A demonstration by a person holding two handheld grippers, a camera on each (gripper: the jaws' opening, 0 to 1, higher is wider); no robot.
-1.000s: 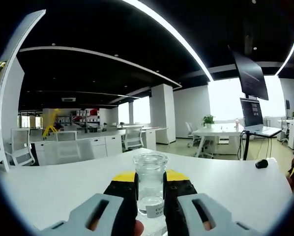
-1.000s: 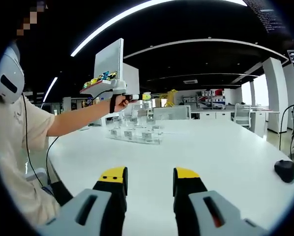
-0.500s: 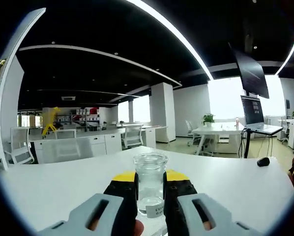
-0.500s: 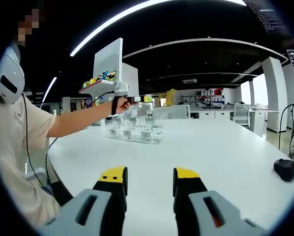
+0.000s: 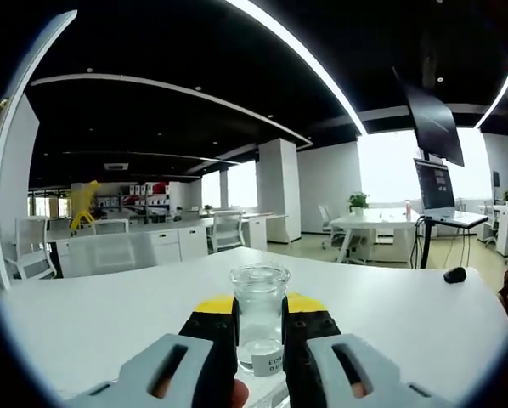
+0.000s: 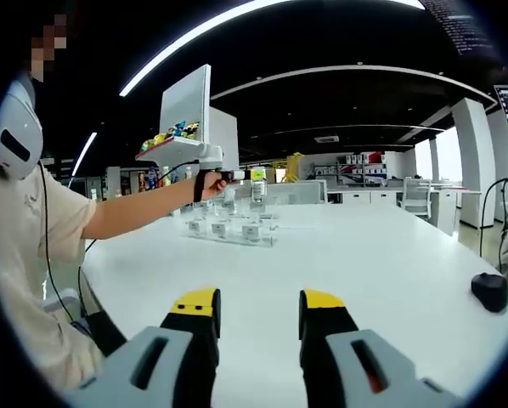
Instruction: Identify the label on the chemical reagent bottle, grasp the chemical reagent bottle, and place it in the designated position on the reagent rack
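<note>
A small clear glass reagent bottle (image 5: 259, 291) with a white label low on its side stands upright between my left gripper's (image 5: 259, 308) yellow-tipped jaws, which are shut on it above a white table (image 5: 390, 319). In the right gripper view, the left gripper (image 6: 252, 175) is held out in a person's hand, with the bottle (image 6: 258, 189) just over the right end of a clear reagent rack (image 6: 230, 231) that holds several labelled bottles. My right gripper (image 6: 258, 310) is open with nothing between its jaws, low over the near part of the table and well short of the rack.
A black mouse (image 6: 492, 291) lies on the table at the right, and it is also in the left gripper view as the mouse (image 5: 454, 274). The person (image 6: 25, 246) sits at the table's left side. Desks, chairs and a monitor stand (image 5: 432, 183) are beyond the table.
In the right gripper view, the left gripper has carried the bottle a little to the right, over the rack. The right gripper has stayed where it was.
</note>
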